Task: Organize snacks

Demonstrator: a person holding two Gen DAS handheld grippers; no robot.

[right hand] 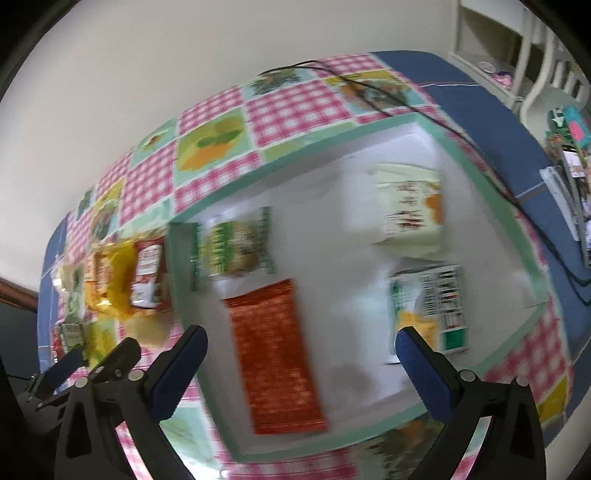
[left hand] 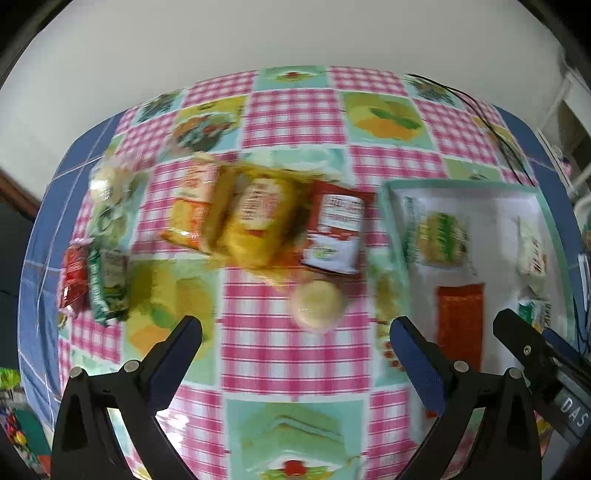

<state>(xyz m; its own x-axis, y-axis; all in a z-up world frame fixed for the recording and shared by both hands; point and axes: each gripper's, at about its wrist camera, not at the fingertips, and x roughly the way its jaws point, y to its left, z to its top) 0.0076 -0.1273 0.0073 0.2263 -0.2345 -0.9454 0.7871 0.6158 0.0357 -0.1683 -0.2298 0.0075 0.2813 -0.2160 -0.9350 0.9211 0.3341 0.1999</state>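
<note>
4 pkts (right hand: 273,354) in tray (right hand: 476,177), both tongs (left hand: 295,339) (right hand: 301,349) wide.

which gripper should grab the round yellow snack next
Left. The left gripper, open, points at the round snack just ahead; the right gripper, also open, hangs over the tray.

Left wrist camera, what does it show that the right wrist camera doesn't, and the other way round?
Only the left wrist view shows the red packet and green packet clearly at the table's left side. Only the right wrist view shows the whole green and white packet and the shelves. Both show the tray, the orange packet, the round cracker and open fingers.
</note>
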